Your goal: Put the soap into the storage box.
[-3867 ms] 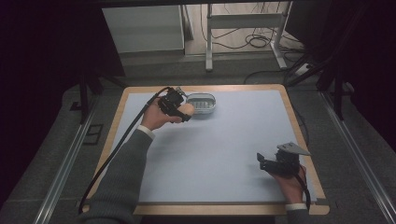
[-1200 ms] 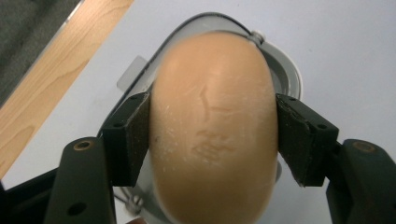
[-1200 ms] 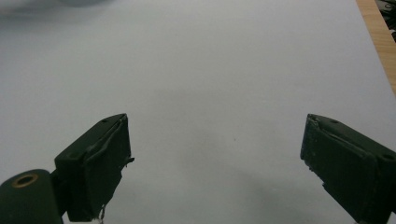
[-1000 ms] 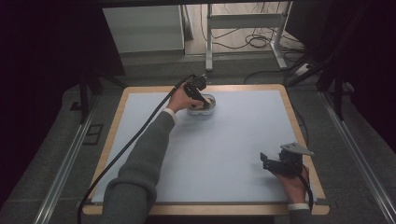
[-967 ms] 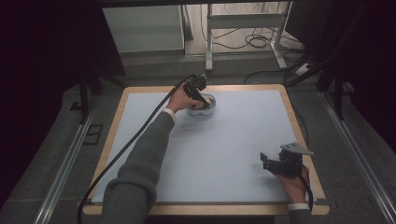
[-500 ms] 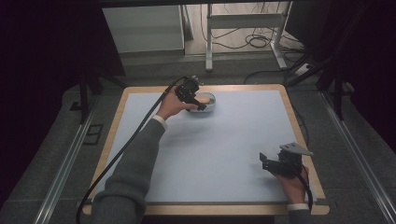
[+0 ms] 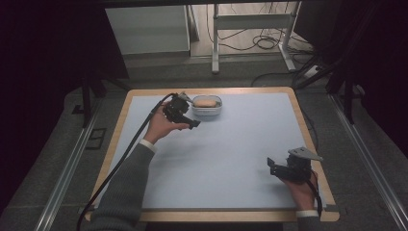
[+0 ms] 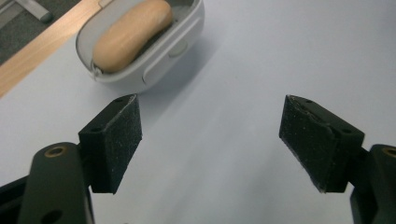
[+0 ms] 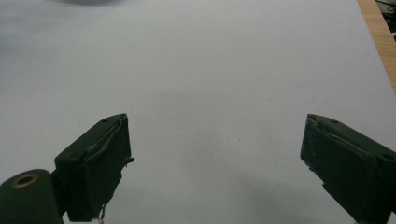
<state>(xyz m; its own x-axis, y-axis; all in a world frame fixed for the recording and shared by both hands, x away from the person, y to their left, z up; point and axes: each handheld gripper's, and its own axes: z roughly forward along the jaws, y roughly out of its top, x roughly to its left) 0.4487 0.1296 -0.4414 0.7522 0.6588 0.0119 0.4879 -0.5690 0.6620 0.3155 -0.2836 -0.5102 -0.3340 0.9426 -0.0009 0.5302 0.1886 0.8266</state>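
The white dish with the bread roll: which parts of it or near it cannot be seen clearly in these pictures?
- White dish, left gripper view: the top edge of the picture cuts off its far end.
- Bread roll, same view: its underside is hidden by the dish wall.
- Same dish, high view: too small to read its side details.
- Left gripper, high view: the person's hand hides its body.
- Grey blur, right gripper view: cut off, cannot be identified.

Our left gripper (image 7: 192, 123) hovers at arm's reach, its jaws just opening, nothing between them. Our right gripper (image 7: 271, 166) rests near us, jaws wide apart.
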